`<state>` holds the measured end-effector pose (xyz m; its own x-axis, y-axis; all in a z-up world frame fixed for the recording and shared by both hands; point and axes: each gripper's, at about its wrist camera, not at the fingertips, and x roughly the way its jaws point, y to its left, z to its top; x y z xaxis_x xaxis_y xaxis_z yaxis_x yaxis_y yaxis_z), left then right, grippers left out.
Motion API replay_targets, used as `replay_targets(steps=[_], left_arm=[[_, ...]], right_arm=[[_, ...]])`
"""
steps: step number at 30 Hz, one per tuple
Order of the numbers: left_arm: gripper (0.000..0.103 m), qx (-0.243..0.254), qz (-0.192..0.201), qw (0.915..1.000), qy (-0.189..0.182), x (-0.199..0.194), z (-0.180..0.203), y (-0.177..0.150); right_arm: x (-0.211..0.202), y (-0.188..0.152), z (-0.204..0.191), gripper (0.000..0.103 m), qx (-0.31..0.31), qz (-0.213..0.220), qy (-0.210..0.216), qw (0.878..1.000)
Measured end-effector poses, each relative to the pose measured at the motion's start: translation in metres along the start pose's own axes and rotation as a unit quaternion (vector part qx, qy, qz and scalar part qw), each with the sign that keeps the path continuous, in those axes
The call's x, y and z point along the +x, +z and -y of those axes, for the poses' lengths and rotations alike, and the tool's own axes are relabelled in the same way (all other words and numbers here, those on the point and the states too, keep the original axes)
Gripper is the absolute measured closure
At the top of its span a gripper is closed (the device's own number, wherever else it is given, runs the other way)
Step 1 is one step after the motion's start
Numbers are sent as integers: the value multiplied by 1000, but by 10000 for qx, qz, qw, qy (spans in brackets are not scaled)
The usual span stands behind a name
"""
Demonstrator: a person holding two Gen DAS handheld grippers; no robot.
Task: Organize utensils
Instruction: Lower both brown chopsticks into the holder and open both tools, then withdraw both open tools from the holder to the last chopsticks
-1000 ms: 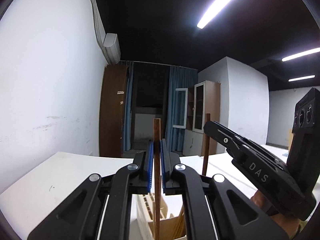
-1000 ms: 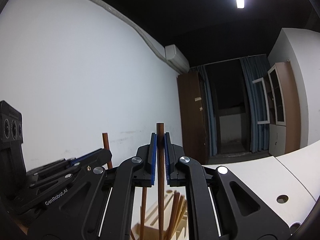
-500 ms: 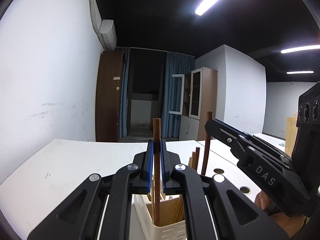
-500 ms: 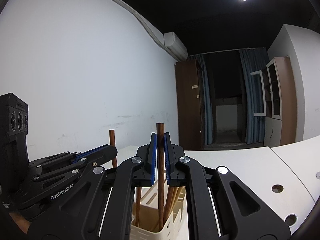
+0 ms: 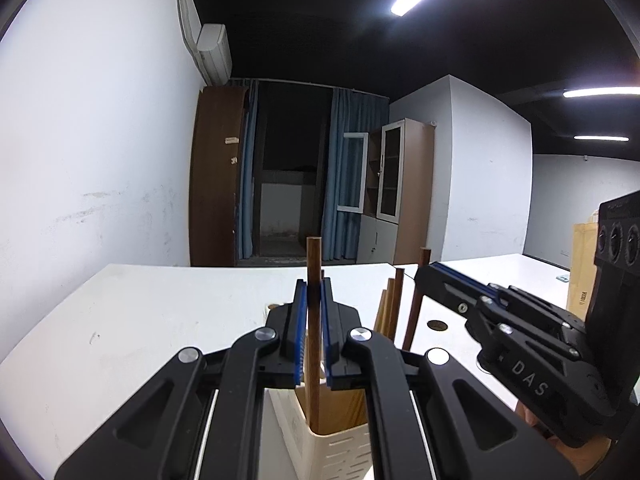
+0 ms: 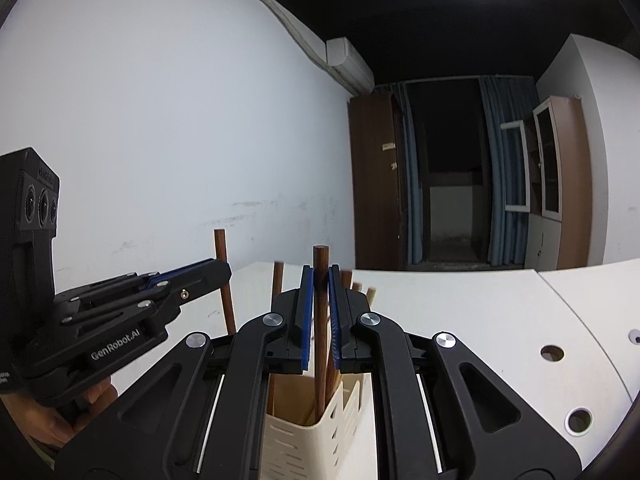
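My left gripper [image 5: 313,320] is clamping a dark brown chopstick [image 5: 313,280] upright between its blue pads, its top standing clear above the fingertips and its lower end reaching down inside the cream slotted holder [image 5: 340,446] directly under the jaws. My right gripper [image 6: 320,312] is pinching a second dark chopstick [image 6: 320,276] the same way, upright, with its lower end dipping into the same cream holder [image 6: 296,444]. I am seeing each gripper from the other's camera: the right one [image 5: 428,276] is coming in from the right with its stick [image 5: 416,304] slanting slightly down towards the holder, and the left one [image 6: 220,272] is reaching in from the left with its stick [image 6: 224,280]. Several paler wooden chopsticks [image 5: 390,304] are already leaning inside the holder, their tops poking above its rim. A hand [image 6: 60,416] is showing under the left gripper's body. The holder is standing on a white table [image 5: 160,320] near a white wall [image 5: 100,140].
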<state>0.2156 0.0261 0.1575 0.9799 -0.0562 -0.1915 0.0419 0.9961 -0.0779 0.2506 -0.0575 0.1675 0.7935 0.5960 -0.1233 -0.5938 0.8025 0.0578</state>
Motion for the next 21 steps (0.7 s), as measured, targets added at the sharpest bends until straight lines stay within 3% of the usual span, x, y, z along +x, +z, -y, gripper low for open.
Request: replay_targets(steps=[1,2,4,8,11,21], left_arm=[[95,3,-34,10000,22,0,0,-1],[87,0,-50,10000,41,0,-1,-1],[78,-48,-35,10000,22,-4,-4,0],[78,-100,18,9999,72,-11,-8,3],[78,-143,-14,9998,99,-15,-12,2],[74,-81,-364,9991,189,-29,-10,-6]], right_arm=[[0,-1,2,93,51,-20,-15,10000],[0,-2,3,87,79,-39,-27,10000],[-2,-5,5,85,113,-38,-70,9999],[-5,-5,11,85,181,-86,-177,9996],[-8,-6,13,79,191,-165,-231,9994],[-26,-23,9,78,160,-606,-397,9972]])
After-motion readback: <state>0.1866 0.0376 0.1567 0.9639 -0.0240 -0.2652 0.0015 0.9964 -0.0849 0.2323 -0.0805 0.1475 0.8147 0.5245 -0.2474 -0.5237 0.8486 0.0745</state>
